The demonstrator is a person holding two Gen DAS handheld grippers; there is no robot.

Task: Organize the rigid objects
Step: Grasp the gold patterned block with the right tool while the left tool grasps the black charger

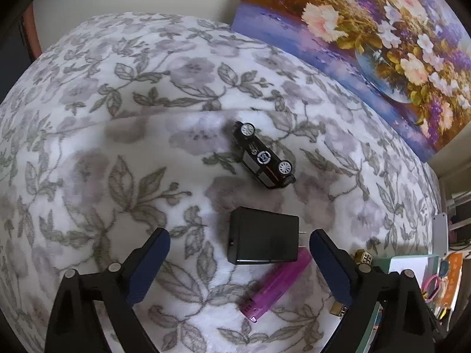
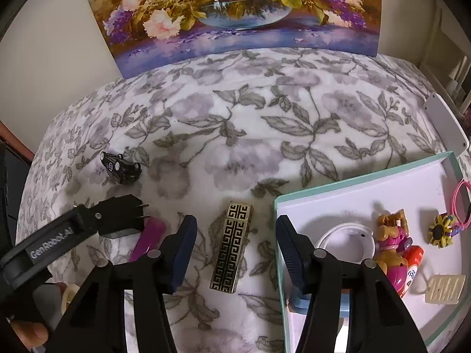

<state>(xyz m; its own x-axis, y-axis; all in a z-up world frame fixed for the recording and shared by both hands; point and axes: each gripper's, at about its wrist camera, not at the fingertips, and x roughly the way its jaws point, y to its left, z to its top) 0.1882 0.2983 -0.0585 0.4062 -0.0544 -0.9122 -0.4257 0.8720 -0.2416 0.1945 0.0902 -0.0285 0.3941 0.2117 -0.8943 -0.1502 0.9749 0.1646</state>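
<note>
My left hand-held gripper (image 1: pixel 240 261) hangs spread above the black charger (image 1: pixel 263 239); my right hand-held gripper (image 2: pixel 237 250) gapes around the gold-patterned lighter (image 2: pixel 232 250).

Both grippers same build: left gripper (image 1: pixel 240 261) and right gripper (image 2: pixel 237 250) have black angular plastic frames, dark blue ribbed pads (image 2: pixel 184 253) on the fingers, round silver pivot pins. White "GenRobot.AI" lettering (image 2: pixel 51 242) on the left one's black side arm.
</note>
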